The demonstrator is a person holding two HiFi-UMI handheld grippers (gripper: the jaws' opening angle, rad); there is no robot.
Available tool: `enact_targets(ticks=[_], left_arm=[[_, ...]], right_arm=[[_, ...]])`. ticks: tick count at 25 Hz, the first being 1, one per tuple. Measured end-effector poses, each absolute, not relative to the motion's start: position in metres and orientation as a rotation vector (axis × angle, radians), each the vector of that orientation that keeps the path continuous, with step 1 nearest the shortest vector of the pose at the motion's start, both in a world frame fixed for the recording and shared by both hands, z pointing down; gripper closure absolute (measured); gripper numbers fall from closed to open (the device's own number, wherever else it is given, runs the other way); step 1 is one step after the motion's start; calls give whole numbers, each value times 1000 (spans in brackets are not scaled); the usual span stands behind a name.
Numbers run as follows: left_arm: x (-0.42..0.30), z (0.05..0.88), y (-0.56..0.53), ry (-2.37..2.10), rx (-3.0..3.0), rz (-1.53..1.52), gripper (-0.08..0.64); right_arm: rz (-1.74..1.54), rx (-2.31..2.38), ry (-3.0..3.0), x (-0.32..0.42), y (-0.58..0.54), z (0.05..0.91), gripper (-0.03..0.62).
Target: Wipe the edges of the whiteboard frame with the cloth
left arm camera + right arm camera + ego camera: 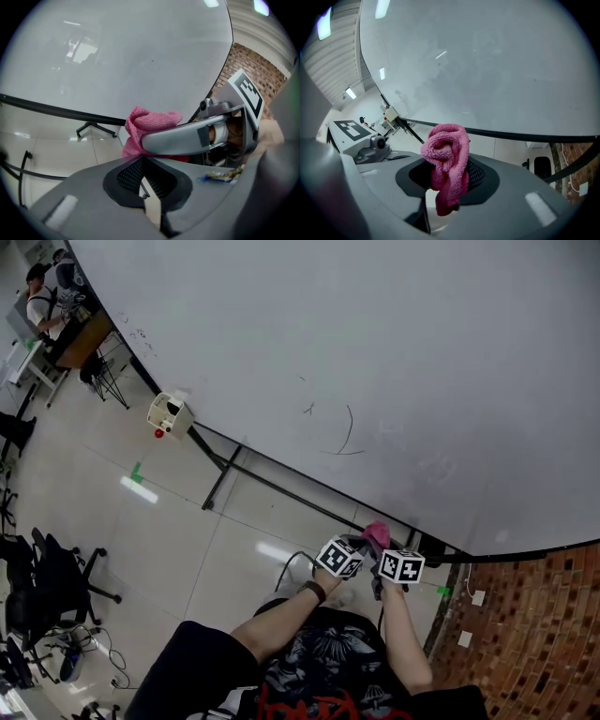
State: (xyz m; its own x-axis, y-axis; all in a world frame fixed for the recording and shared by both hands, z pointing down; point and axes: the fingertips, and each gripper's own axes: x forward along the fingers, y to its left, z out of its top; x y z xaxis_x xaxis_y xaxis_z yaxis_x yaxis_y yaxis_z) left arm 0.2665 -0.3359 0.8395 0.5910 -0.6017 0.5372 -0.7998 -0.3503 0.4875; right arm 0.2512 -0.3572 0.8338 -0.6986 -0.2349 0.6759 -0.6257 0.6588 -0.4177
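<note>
The whiteboard (375, 352) fills most of the head view, with its black frame edge (309, 482) running diagonally down to the right. Both grippers are held close together just below that edge. My right gripper (377, 546) is shut on a bunched pink cloth (377, 533), which in the right gripper view stands up between the jaws and hangs over them as the cloth (446, 161) below the frame strip (511, 135). My left gripper (141, 168) is shut with nothing in it. Beside it, the pink cloth (149, 123) shows just below the frame (47, 108).
A white box with a red part (169, 414) hangs at the board's lower left. A black stand leg (220, 479) crosses the tiled floor. Office chairs (47, 582) stand at left, a person sits at a desk (52, 306), and a brick wall (534, 615) is at right.
</note>
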Motion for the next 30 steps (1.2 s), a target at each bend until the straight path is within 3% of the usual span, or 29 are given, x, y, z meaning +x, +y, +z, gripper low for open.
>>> enact_targets(ticks=[16, 30], left_arm=[[123, 860, -286, -1248, 1911, 267, 561], [57, 874, -322, -1294, 1833, 395, 561]], right_arm=[[813, 542, -2222, 107, -305, 855, 465], [804, 353, -2272, 36, -339, 870, 465]])
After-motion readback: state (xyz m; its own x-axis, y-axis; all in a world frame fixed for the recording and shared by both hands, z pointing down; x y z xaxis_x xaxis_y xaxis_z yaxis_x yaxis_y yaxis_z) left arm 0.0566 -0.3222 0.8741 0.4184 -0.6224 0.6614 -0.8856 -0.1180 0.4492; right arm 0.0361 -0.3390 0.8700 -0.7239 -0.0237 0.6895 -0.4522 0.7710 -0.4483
